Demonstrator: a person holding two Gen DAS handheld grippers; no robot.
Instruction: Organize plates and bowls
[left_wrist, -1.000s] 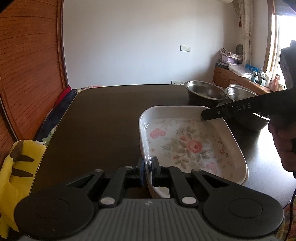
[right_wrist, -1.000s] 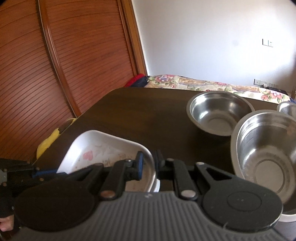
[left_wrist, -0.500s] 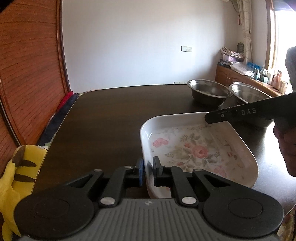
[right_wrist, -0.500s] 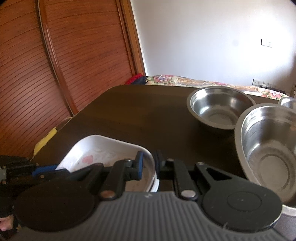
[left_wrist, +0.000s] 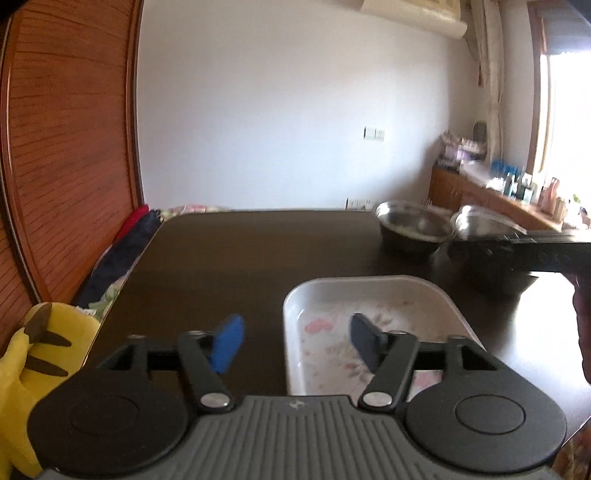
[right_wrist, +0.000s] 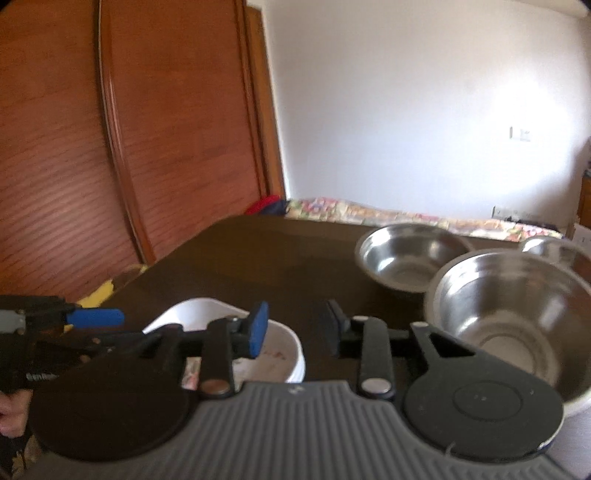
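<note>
The white rectangular dish (left_wrist: 373, 295) with rose flowers inside lies on the dark table (left_wrist: 240, 258); left gripper (left_wrist: 295, 341) jaws are opening around its rim without touching; right gripper (right_wrist: 295, 325) jaws are opening, empty.

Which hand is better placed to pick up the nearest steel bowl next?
Right. Its opening tongs are empty beside the nearest steel bowl; the left tongs straddle the white dish rim.
</note>
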